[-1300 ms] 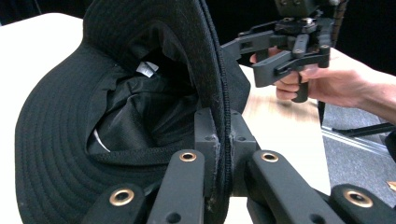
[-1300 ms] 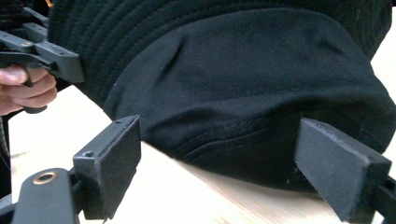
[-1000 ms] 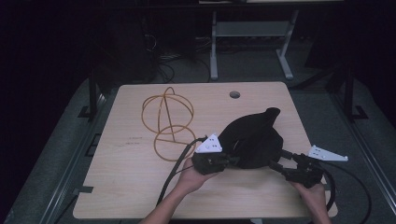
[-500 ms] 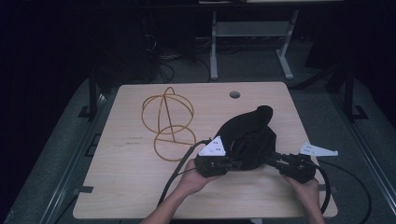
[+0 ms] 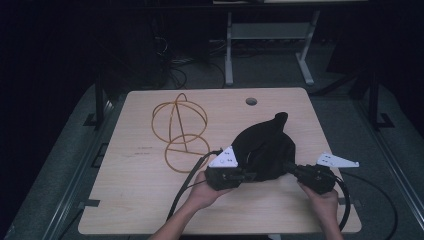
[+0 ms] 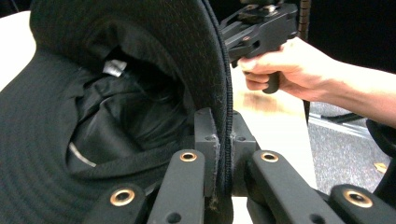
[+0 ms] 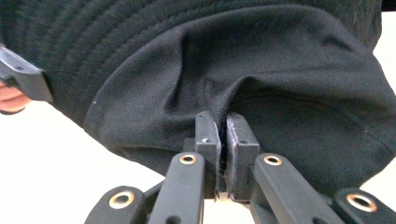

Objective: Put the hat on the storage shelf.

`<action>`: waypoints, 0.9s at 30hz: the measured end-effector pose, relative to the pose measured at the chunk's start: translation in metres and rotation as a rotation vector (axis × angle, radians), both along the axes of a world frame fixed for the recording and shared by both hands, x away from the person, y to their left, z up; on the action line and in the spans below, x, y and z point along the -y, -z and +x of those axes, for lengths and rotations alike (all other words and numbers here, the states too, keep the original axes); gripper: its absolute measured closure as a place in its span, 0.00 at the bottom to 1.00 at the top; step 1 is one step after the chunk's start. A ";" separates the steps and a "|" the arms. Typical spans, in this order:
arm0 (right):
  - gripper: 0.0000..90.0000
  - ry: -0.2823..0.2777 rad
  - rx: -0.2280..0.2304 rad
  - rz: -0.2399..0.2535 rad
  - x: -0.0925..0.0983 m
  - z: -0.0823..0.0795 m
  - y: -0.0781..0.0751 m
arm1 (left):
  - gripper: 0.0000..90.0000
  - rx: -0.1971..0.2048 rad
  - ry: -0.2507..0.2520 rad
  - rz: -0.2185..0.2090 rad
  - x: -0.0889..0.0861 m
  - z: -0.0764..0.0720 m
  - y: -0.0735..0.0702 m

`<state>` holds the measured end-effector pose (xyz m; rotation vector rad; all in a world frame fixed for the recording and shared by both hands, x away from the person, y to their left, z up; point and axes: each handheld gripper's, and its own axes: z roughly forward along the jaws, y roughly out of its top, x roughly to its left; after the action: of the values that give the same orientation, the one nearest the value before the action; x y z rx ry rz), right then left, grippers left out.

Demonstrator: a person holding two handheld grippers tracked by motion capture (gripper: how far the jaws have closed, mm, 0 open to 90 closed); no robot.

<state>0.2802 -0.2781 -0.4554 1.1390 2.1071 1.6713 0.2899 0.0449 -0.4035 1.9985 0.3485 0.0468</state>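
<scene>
No readable text, brand or number anywhere. White tag [image 6: 113, 68] inside the black hat [image 6: 93, 107], up and left of the left gripper's jaws: too blurred to read. Faint dark marks on the desk [image 5: 145, 150]: illegible.

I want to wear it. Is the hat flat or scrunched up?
Scrunched: the hat bunches up off the table, pinched by the left tool and right tool.

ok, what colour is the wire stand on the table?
Orange-tan wire stand, clearest in the high view.
</scene>
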 end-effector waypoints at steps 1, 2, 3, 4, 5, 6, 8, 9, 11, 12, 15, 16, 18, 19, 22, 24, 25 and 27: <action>0.95 0.003 0.008 0.006 0.000 -0.001 -0.002 | 0.95 -0.001 -0.003 -0.001 -0.001 0.000 0.000; 0.95 0.006 0.016 0.008 0.000 -0.002 -0.003 | 0.95 -0.002 -0.007 -0.004 -0.002 0.000 0.000; 0.95 0.008 0.026 0.008 0.001 -0.004 -0.006 | 0.95 -0.002 -0.007 -0.002 -0.003 0.000 -0.001; 0.95 0.008 0.031 0.006 0.001 -0.005 -0.007 | 0.95 -0.002 -0.008 -0.002 -0.003 0.000 -0.001; 0.95 0.008 0.043 0.007 0.001 -0.006 -0.009 | 0.95 -0.003 -0.011 -0.006 -0.004 -0.001 -0.001; 0.95 0.011 0.057 0.015 0.002 -0.008 -0.012 | 0.95 -0.001 -0.011 -0.005 -0.005 -0.001 -0.001; 0.95 0.012 0.077 0.016 0.003 -0.011 -0.016 | 0.95 -0.004 -0.015 -0.013 -0.007 -0.001 -0.002; 0.96 0.011 0.090 0.009 0.003 -0.012 -0.019 | 0.94 -0.003 -0.017 -0.019 -0.007 -0.002 -0.003; 0.96 0.011 0.112 -0.001 0.003 -0.016 -0.025 | 0.94 0.006 -0.016 -0.022 -0.009 -0.003 -0.005; 0.96 0.009 0.112 -0.002 0.002 -0.018 -0.028 | 0.93 0.010 -0.019 -0.024 -0.009 -0.004 -0.006; 0.96 0.002 0.145 -0.029 0.003 -0.021 -0.038 | 0.87 0.032 -0.025 -0.018 -0.011 -0.007 -0.010; 0.96 -0.002 0.154 -0.038 0.003 -0.021 -0.041 | 0.85 0.040 -0.024 -0.013 -0.012 -0.008 -0.011; 0.96 -0.016 0.169 -0.054 0.003 -0.022 -0.047 | 0.80 0.052 -0.030 -0.004 -0.014 -0.010 -0.013; 0.96 -0.018 0.170 -0.061 0.003 -0.023 -0.050 | 0.78 0.059 -0.035 -0.001 -0.015 -0.010 -0.015; 0.96 -0.026 0.195 -0.083 0.004 -0.025 -0.059 | 0.73 0.077 -0.041 0.016 -0.019 -0.013 -0.019; 0.96 -0.034 0.207 -0.086 0.004 -0.026 -0.065 | 0.70 0.085 -0.044 0.024 -0.021 -0.015 -0.020; 0.96 -0.040 0.216 -0.090 0.004 -0.026 -0.068 | 0.69 0.085 -0.046 0.024 -0.022 -0.016 -0.021; 0.96 -0.049 0.218 -0.095 0.004 -0.027 -0.073 | 0.65 0.087 -0.050 0.028 -0.026 -0.018 -0.023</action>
<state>0.2533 -0.2819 -0.3826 0.8428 2.0676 1.6160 0.2716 0.0705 -0.3809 2.0086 0.3434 0.1713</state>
